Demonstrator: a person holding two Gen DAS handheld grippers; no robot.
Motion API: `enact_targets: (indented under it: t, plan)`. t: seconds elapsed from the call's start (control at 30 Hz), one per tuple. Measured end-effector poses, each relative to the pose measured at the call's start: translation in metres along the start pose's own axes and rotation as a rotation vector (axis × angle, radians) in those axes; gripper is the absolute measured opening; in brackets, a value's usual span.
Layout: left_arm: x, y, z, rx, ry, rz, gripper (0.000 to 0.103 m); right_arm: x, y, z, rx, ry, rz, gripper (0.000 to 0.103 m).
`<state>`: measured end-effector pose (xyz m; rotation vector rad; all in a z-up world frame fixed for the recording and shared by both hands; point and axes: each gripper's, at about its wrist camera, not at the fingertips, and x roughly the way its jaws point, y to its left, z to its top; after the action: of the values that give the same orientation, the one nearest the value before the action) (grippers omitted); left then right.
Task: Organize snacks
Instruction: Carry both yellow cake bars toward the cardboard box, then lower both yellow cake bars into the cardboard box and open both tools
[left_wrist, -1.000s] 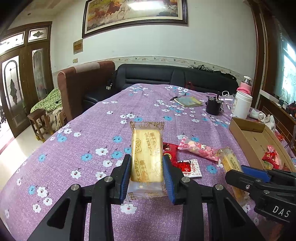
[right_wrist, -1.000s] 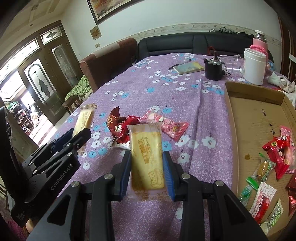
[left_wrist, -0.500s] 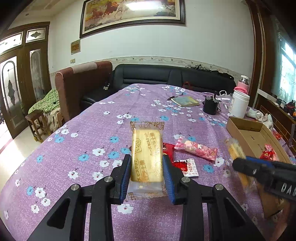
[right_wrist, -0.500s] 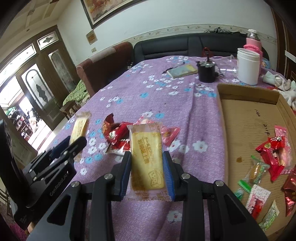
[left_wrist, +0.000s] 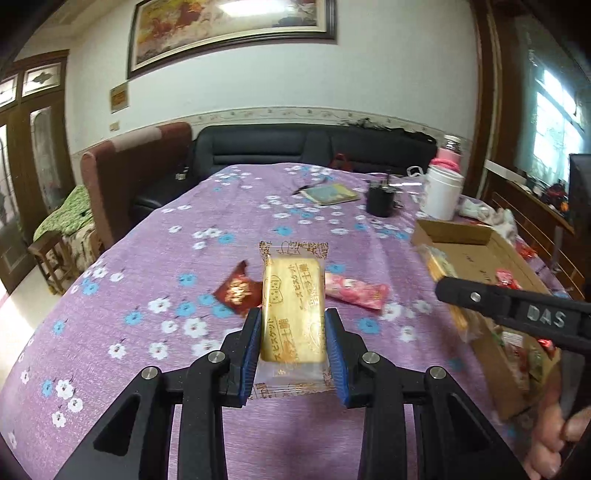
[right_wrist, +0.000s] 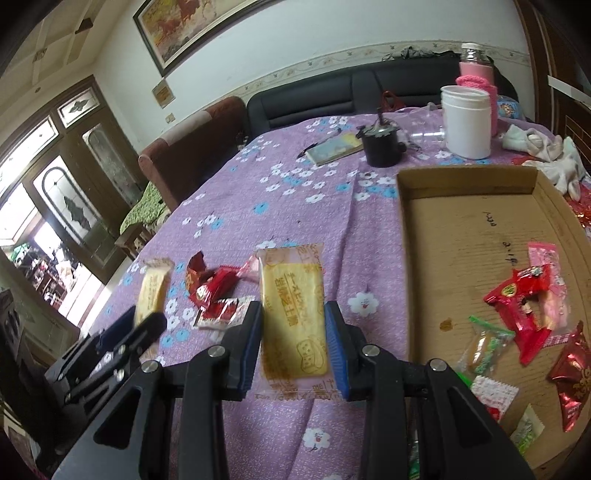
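My left gripper (left_wrist: 293, 347) is shut on a yellow biscuit packet (left_wrist: 293, 306) and holds it above the purple flowered tablecloth (left_wrist: 155, 266). My right gripper (right_wrist: 293, 343) is shut on a second yellow biscuit packet (right_wrist: 293, 314), just left of the cardboard box (right_wrist: 465, 181). The box holds several wrapped snacks (right_wrist: 524, 306). On the cloth lie red snack packets (right_wrist: 212, 291) and a pink packet (left_wrist: 354, 291). The right gripper (left_wrist: 443, 291) shows at the right of the left wrist view, over the box (left_wrist: 454, 232). The left gripper (right_wrist: 147, 321) shows at the lower left of the right wrist view.
At the far end of the table stand a white jar (right_wrist: 467, 125), a pink bottle (right_wrist: 476, 70), a black pot (right_wrist: 380, 146) and a booklet (right_wrist: 336, 147). White cloth (right_wrist: 543, 155) lies beyond the box. A black sofa (left_wrist: 306, 147) and a brown armchair (left_wrist: 136, 173) stand behind.
My right gripper has carried its biscuit packet to the right, close to the box. My left gripper has lifted its packet and shifted right, uncovering a dark red packet on the cloth.
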<state>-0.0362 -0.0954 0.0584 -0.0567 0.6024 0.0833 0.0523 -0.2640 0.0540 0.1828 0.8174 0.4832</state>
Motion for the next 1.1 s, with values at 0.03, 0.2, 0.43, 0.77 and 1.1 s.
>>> enact_targets:
  t: [0.03,0.2,0.43,0.77,1.1]
  plan:
    - [-0.001,-0.004,0.002,0.005,-0.002,-0.008,0.035,-0.002,-0.004,0.002,0.01,-0.006,-0.002,0.033]
    - [-0.008,-0.03,0.013,0.036,0.002,-0.068,0.035,-0.011,-0.022,0.009,0.059,-0.034,-0.025,0.033]
    - [-0.01,-0.08,0.034,0.069,0.008,-0.185,0.035,-0.025,-0.068,0.025,0.169,-0.078,-0.07,0.033]
    - [0.024,-0.157,0.03,0.109,0.163,-0.363,0.034,-0.043,-0.135,0.033,0.325,-0.102,-0.167,0.033]
    - [0.061,-0.182,0.014,0.121,0.302,-0.393,0.034,-0.03,-0.155,0.027,0.348,-0.025,-0.283,0.033]
